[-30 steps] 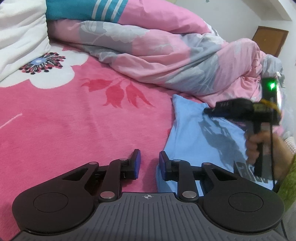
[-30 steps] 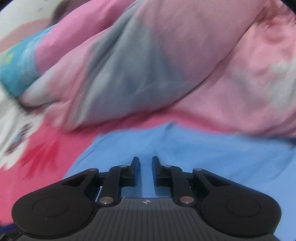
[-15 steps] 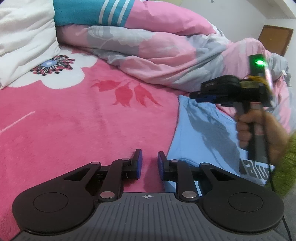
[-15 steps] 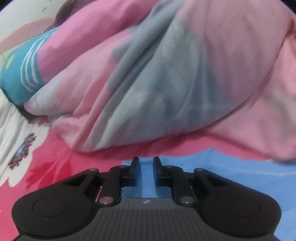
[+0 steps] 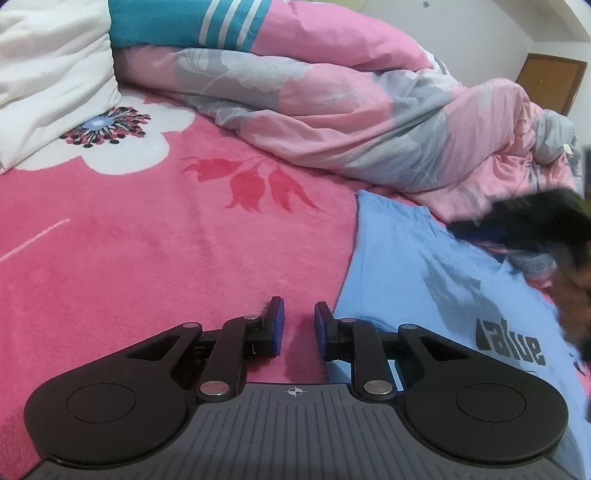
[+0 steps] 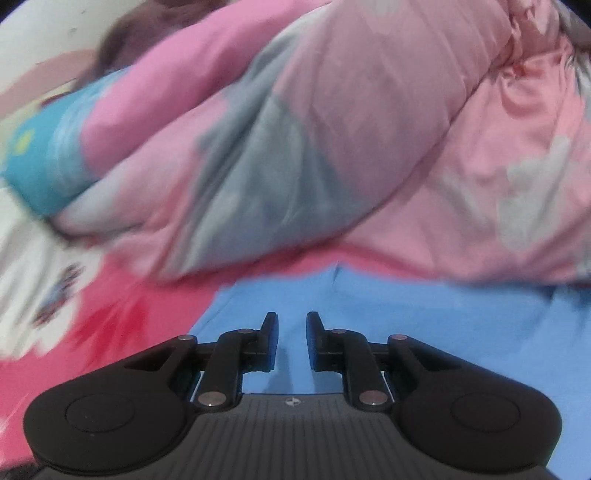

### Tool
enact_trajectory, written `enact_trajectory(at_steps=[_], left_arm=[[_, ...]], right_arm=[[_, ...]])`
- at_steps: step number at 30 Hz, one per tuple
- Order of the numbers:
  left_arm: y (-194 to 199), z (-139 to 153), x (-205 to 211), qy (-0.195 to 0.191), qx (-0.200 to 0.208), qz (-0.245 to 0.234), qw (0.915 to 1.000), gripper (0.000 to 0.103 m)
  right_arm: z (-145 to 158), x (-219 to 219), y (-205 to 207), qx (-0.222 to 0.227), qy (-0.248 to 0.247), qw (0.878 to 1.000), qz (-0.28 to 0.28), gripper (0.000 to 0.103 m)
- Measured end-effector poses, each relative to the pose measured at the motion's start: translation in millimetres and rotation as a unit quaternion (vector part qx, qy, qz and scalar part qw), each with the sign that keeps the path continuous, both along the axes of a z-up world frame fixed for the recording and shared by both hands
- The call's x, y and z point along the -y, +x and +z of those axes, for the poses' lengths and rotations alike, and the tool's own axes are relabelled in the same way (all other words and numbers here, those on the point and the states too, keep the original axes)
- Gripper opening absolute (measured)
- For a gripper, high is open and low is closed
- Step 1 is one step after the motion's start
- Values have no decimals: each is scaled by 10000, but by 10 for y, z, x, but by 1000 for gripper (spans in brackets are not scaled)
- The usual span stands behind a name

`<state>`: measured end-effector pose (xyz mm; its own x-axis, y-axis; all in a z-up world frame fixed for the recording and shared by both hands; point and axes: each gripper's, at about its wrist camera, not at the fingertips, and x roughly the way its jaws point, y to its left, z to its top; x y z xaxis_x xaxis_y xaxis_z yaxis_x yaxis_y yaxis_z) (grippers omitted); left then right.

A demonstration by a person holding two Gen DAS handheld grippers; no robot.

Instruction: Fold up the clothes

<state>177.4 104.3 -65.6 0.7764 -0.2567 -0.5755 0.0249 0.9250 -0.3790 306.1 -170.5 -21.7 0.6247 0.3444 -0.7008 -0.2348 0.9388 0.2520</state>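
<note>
We see a light blue T-shirt [image 5: 417, 280] lying flat on a bed covered by a pink blanket [image 5: 147, 240] with a white flower and red leaves printed on it. In the left wrist view the shirt fills the area from about 3 o'clock down to 5 o'clock, its left edge running just beside our left gripper [image 5: 298, 325]. Dark lettering [image 5: 511, 341] on the shirt sits at about 4 o'clock.

Our left gripper hangs over the blanket at the shirt's edge. Its jaws stand a small way apart with nothing between them; bare pink blanket shows through the gap, so it is released and grasping nothing.

Our right gripper [image 6: 291, 334] hovers over the blue shirt [image 6: 406, 332], which spreads from the centre of its view toward 4 o'clock. Its jaws also stand slightly apart, with only shirt fabric visible below the gap and nothing pinched between the pads. This view is blurred. In the left wrist view the right gripper [image 5: 517, 229] appears as a dark smear at 3 o'clock above the shirt, with the hand [image 5: 572, 291] that carries it below, too blurred to read in detail.

A rumpled pink and grey duvet [image 5: 351, 122] lies across the bed from 12 to 2 o'clock, touching the shirt's far edge. A white pillow [image 5: 48, 77] sits at 10 o'clock, and a teal cloth with white stripes [image 5: 192, 22] at 11 o'clock. A brown door [image 5: 550, 81] shows at 2 o'clock.
</note>
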Motion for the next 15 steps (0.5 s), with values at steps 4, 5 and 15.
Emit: enact_trajectory(at_steps=[4,5,15], left_arm=[[17,-6,-9,-32,-15,14,10000,20],[19,-7,-10,-34,-16,13,10000,20],[26,-13,-18,-60,-18,6,10000,20]], right_arm=[[-239,160,-175,-463,-558,9966,-379,17],[-252,274,-211,-470,-560,9952,-654,17],[94,-97,-934,-281,-35,9988,395,18]])
